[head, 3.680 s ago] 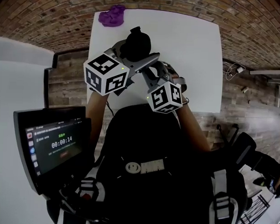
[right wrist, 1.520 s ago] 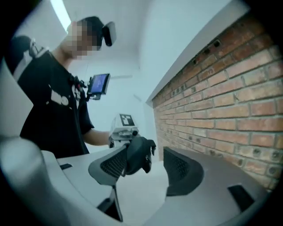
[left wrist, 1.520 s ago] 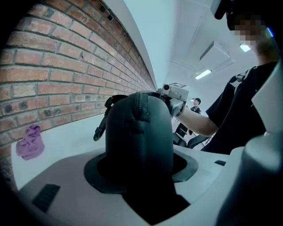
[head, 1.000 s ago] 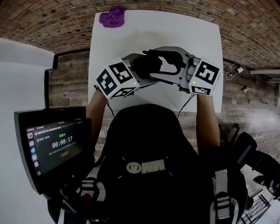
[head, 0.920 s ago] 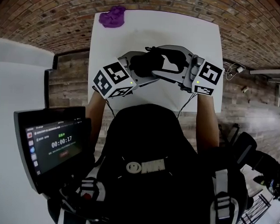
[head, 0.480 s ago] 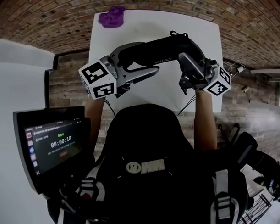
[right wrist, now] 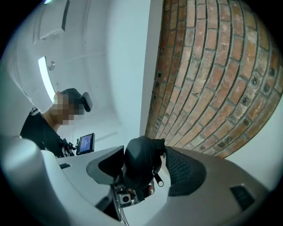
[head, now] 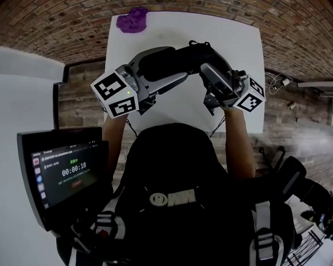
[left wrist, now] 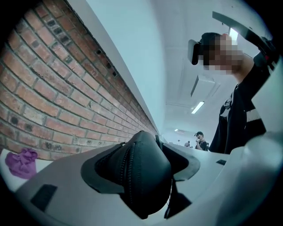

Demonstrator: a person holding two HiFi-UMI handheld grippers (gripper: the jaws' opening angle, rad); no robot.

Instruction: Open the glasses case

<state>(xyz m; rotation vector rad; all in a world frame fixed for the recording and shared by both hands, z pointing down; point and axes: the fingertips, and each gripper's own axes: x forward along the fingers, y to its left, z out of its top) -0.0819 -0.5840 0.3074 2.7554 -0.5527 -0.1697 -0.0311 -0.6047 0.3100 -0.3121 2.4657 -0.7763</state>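
Left claw, its jaws just closing, and right claw pinch opposite ends of what I judge a light, stiff zippered glasses case.

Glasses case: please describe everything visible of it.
The glasses case is black, long and padded-looking, with a zip seam round its edge and a pull hanging at its right end. It is held above the white table, touched only by tongs: the left gripper, tongs just closing further, and the right gripper each clamp one end.

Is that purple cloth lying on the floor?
No, the purple cloth lies on the white table, at its far left corner.
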